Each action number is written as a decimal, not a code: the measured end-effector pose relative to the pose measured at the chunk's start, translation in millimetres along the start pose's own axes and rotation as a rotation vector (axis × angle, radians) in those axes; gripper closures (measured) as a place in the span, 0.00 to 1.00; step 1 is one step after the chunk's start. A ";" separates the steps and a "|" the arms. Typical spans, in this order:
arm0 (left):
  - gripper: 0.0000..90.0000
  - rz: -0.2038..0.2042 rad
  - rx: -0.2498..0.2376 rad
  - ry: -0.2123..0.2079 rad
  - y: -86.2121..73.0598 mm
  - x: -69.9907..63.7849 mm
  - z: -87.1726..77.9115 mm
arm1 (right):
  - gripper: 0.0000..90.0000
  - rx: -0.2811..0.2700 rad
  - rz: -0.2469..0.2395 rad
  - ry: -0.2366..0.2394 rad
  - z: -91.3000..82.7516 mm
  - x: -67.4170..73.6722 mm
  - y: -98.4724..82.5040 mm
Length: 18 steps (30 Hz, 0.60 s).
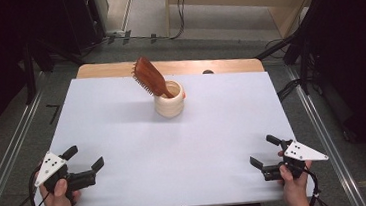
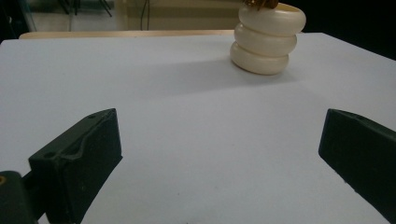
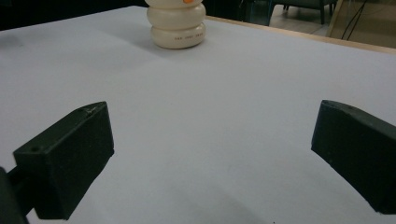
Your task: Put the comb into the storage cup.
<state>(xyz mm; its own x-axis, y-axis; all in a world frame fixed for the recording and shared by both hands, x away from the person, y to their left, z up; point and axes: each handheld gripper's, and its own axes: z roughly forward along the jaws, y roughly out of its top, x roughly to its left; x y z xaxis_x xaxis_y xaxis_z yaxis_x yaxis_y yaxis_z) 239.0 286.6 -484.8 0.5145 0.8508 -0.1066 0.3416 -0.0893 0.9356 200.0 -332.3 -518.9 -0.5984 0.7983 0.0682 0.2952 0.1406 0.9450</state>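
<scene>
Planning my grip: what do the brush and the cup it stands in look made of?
Brush: looks like wood with a glossy reddish-brown finish, the grain too small to confirm. Cup: cream, smooth, three stacked rounded rings with soft highlights; glazed ceramic or plastic, I cannot tell which.

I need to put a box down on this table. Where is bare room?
Bare white sheet lies between the left gripper and right gripper, and either side of the cup. Only the cup with its hairbrush takes space.
</scene>
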 end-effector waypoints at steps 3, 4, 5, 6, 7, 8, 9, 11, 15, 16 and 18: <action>0.00 -0.003 0.003 0.008 -1.6 3.3 -3.7 | 0.00 -0.001 0.002 -0.001 0.1 0.1 0.0; 0.00 -0.001 0.003 0.006 -2.1 4.7 -4.8 | 0.00 0.000 0.001 -0.001 0.1 0.1 0.0; 0.00 -0.002 0.006 0.006 -2.4 5.6 -6.0 | 0.00 -0.001 0.002 -0.001 0.2 0.1 0.0; 0.00 0.000 0.008 0.006 -2.7 6.3 -6.8 | 0.00 0.000 0.000 -0.001 0.1 0.0 0.0; 0.00 0.004 0.009 0.006 -2.9 7.0 -7.8 | 0.00 0.000 0.001 -0.001 0.1 0.1 0.0; 0.00 0.003 0.009 0.004 -3.1 7.6 -8.7 | 0.00 -0.001 0.001 -0.002 0.2 0.1 -0.1; 0.00 0.008 0.015 0.003 -3.3 8.2 -9.7 | 0.00 0.000 0.001 -0.002 0.1 0.1 0.0; 0.00 0.009 0.017 -0.002 -4.1 9.4 -10.9 | 0.00 0.000 0.001 -0.002 0.1 0.1 -0.1; 0.00 0.017 0.033 -0.005 -5.0 12.3 -12.2 | 0.00 0.000 0.002 -0.003 0.2 0.1 -0.1; 0.00 0.016 0.036 0.000 -5.2 13.1 -12.2 | 0.00 0.001 0.002 -0.003 0.2 0.2 -0.1; 0.00 0.013 0.035 0.001 -5.3 15.2 -13.1 | 0.00 -0.002 0.001 -0.003 0.3 0.2 -0.2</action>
<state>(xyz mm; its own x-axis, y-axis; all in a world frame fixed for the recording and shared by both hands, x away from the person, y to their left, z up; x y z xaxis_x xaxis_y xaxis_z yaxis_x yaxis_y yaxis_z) 234.7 306.8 -487.0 0.5179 0.8502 -0.0942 0.3621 -0.1181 0.9246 200.0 -332.0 -519.2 -0.5954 0.8005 0.0685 0.2948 0.1383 0.9455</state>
